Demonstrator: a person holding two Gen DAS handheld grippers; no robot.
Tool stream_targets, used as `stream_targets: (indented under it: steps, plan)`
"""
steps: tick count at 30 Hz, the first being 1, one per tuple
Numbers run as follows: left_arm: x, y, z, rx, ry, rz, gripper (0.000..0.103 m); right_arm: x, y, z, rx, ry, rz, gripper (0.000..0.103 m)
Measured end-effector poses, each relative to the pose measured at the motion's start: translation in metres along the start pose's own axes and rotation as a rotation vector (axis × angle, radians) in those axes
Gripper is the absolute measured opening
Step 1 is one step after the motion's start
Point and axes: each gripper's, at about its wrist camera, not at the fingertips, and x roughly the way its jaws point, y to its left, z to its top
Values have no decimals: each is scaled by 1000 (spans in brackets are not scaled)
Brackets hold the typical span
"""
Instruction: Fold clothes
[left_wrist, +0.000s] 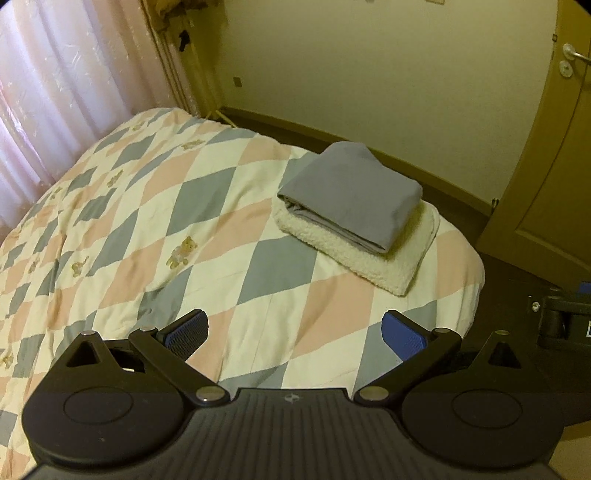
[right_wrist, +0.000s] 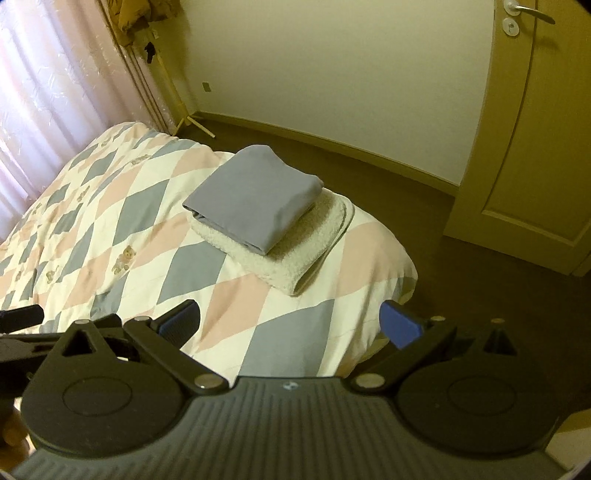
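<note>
While both tongs hang spread wide and empty above the near end of the bed (left_wrist: 155, 206), nothing is being handled. The bed, covered by a diamond-patch quilt (right_wrist: 110, 236) in pink, grey and cream, fills most of both views. At its far right corner sits the stack: a cream fleece blanket (left_wrist: 373, 258) folded flat, with a grey garment (left_wrist: 351, 199) folded square on top, touching it, edges roughly aligned. Both look already folded, so the job seems close to done. Judgement: both pieces are soft and light; the grey one is thin and smooth and will likely slide off the fleece if nudged. Best hold is the layered open edge facing the quilt's centre. Left tongs (left_wrist: 295, 332) and right tongs (right_wrist: 290, 321) are well apart from the stack.
</note>
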Motion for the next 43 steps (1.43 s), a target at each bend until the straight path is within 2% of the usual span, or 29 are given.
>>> stream_targets:
  steps: [16, 30, 39, 43]
  plan:
    - [26, 6, 29, -9, 16, -1, 103, 32, 16, 31, 1, 28, 20, 102]
    - [42, 5, 47, 1, 26, -20, 103, 45, 20, 47, -6, 31, -6, 102]
    - [35, 1, 47, 1, -6, -30, 103, 43, 16, 48, -9, 29, -10, 102]
    - [27, 1, 43, -10, -19, -12, 103, 35, 14, 45, -19, 18, -9, 102]
